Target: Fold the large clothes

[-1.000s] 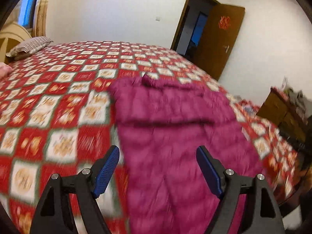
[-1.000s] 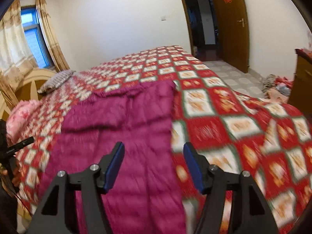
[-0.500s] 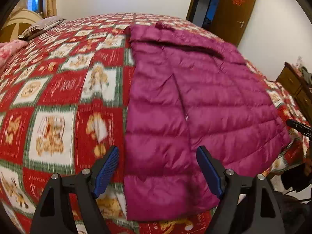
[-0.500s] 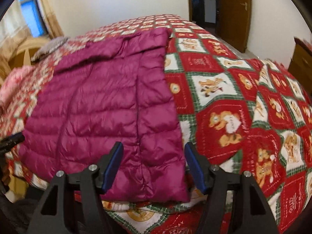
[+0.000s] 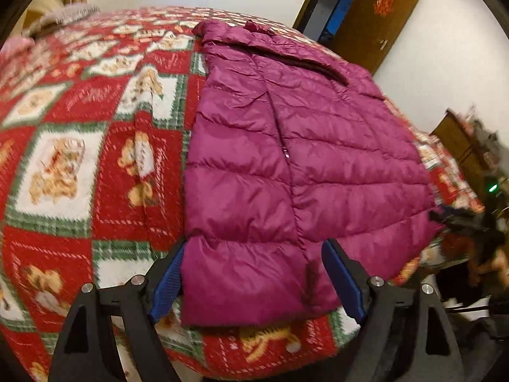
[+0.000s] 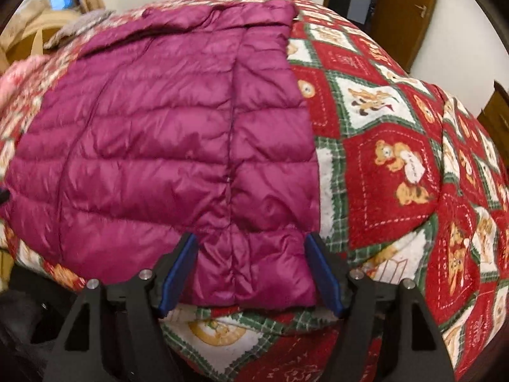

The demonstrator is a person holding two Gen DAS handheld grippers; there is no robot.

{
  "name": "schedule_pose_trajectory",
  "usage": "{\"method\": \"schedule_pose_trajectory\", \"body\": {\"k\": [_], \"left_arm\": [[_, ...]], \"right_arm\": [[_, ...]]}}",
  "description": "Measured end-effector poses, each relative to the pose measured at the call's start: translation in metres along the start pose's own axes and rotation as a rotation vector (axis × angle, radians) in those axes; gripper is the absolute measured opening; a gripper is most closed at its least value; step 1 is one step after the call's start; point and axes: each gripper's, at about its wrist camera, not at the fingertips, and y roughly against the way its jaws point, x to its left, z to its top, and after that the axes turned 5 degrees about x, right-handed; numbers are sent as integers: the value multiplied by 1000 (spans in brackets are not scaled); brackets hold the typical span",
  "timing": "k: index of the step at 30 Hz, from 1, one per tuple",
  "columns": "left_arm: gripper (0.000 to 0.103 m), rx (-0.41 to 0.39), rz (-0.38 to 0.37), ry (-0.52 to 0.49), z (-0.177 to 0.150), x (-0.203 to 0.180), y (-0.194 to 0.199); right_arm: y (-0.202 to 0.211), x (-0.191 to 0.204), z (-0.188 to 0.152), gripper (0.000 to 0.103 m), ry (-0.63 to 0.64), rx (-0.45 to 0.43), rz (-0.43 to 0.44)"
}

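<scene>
A magenta quilted puffer jacket (image 5: 286, 146) lies flat on the bed, hem toward me, collar at the far end; it also shows in the right wrist view (image 6: 178, 133). My left gripper (image 5: 254, 281) is open, its blue-padded jaws on either side of the hem's left corner. My right gripper (image 6: 251, 275) is open, its jaws on either side of the hem's right corner. Neither is closed on the cloth. The right gripper's tip (image 5: 458, 218) shows at the jacket's right edge in the left wrist view.
The bed has a red, white and green bear-patterned quilt (image 5: 79, 159), also in the right wrist view (image 6: 397, 165). Pillows (image 5: 70, 12) lie at the far end. A brown door (image 5: 375, 22) and a wooden dresser (image 5: 461, 146) stand at the right.
Both grippers have dropped and moved in toward the jacket's hem, so the hem corners now lie between their open jaws. The jacket has not moved.
</scene>
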Motion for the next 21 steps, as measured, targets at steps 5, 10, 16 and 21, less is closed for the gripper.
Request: {"method": "schedule_pose_trajectory", "body": {"k": [5, 10, 16, 21], "left_arm": [[83, 35, -107, 69, -2, 14, -1], [83, 53, -51, 19, -2, 2, -3], [53, 60, 44, -53, -2, -10, -5], [14, 60, -45, 92, 4, 15, 1]], "right_arm": [[-4, 6, -1, 73, 57, 14, -34], [-10, 15, -2, 77, 106, 24, -82], [-11, 9, -10, 21, 55, 56, 57], [4, -11, -11, 13, -62, -7, 222]]}}
